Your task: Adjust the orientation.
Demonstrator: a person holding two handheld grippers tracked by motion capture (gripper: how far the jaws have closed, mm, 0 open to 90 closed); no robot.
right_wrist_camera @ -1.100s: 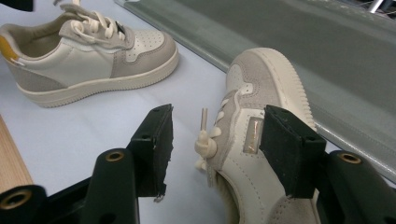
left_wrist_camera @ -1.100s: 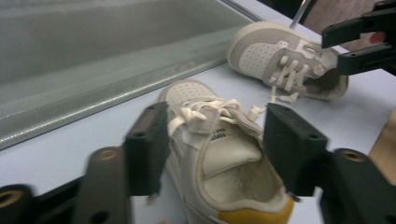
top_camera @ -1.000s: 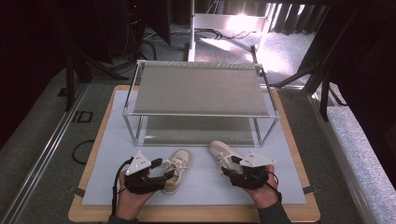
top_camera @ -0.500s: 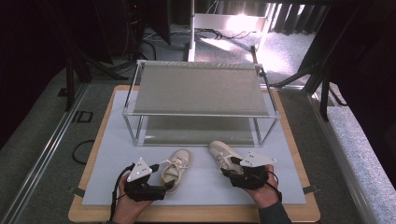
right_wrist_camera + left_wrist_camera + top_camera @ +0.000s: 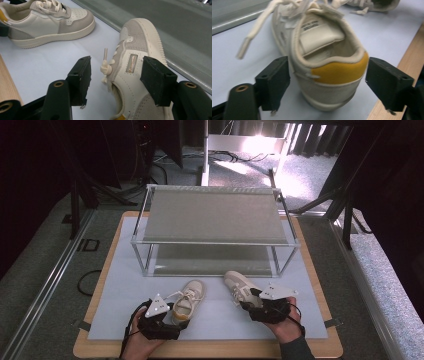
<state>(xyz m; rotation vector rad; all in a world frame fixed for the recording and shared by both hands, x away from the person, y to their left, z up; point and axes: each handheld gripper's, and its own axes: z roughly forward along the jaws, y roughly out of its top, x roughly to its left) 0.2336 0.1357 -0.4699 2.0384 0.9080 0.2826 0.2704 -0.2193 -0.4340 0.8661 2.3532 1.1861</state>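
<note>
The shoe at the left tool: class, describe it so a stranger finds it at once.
Start at the two-tier metal rack, then look at the pale mat before it. Of the two cream shoes, it is the left shoe, its yellow heel patch between the left tool's open jaws.

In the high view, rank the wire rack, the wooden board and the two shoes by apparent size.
1. Wooden board
2. Wire rack
3. Left shoe and right shoe: they look about alike, partly hidden by the grippers, so no ranking.
</note>
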